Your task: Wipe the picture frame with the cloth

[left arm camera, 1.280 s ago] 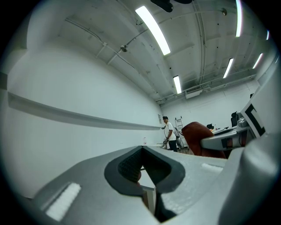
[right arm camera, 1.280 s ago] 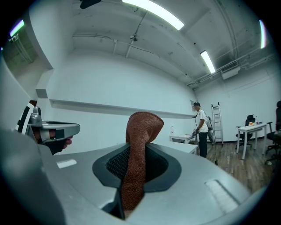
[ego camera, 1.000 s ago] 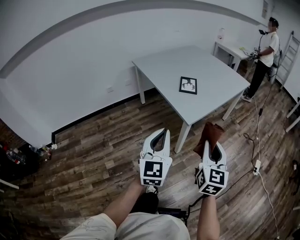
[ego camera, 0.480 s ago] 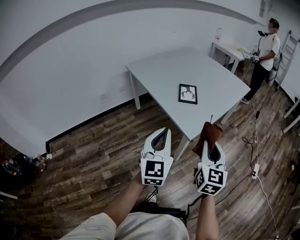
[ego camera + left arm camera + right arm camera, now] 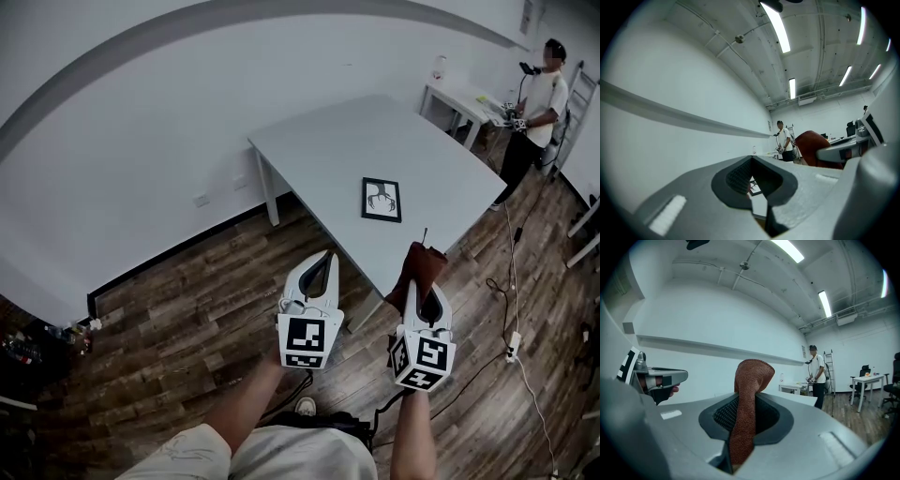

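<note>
A small black picture frame (image 5: 382,200) with a white print lies flat on the grey table (image 5: 319,141), near its front edge. My right gripper (image 5: 424,272) is shut on a brown cloth (image 5: 421,271), which sticks up past the jaws in the right gripper view as a folded brown cloth (image 5: 746,404). My left gripper (image 5: 322,270) is shut with nothing in it. Both hang over the wooden floor, short of the table. Through the left jaws a bit of the frame (image 5: 753,186) shows.
A person (image 5: 534,111) stands at the far right beside a small white side table (image 5: 461,98). A cable and power strip (image 5: 511,342) lie on the floor to the right. A white wall runs behind the table. Clutter sits at the left edge (image 5: 28,342).
The view has moved closer to the table; the frame now lies nearer both grippers. The grippers keep the same pose, the right one still shut on the cloth.
</note>
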A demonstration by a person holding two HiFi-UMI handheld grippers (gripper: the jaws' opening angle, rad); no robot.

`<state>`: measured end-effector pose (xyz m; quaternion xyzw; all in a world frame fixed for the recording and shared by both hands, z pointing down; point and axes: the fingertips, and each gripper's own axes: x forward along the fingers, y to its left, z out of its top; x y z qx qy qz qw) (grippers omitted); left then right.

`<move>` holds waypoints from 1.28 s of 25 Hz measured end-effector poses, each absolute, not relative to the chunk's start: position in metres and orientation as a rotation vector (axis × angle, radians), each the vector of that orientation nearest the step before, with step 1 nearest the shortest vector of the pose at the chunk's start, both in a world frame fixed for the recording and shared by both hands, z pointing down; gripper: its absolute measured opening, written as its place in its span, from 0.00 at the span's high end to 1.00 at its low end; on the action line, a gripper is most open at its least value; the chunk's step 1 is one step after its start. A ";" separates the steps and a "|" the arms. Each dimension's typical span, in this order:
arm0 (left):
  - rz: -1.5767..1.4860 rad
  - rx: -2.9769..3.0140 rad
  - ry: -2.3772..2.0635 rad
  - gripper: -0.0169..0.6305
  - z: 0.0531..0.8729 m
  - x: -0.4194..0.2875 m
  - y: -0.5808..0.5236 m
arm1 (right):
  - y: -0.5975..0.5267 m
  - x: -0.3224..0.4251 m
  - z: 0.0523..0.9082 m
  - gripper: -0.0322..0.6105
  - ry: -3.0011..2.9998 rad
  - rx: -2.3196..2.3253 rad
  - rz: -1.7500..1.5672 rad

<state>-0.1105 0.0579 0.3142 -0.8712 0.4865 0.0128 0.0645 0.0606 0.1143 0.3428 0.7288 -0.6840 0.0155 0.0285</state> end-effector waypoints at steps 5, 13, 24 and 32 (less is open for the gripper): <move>0.011 -2.643 1.437 0.97 0.323 -0.093 0.037 | 0.091 0.076 0.354 0.81 -2.097 2.267 0.082; -0.007 -2.619 1.464 0.97 0.332 -0.052 -0.028 | 0.026 0.116 0.376 0.81 -2.106 2.233 0.118; -0.012 -2.591 1.551 0.97 0.326 0.015 -0.128 | -0.084 0.181 0.376 0.81 -2.179 2.156 0.158; -0.037 -2.581 1.594 0.97 0.331 0.049 -0.181 | -0.144 0.210 0.386 0.81 -2.214 2.099 0.206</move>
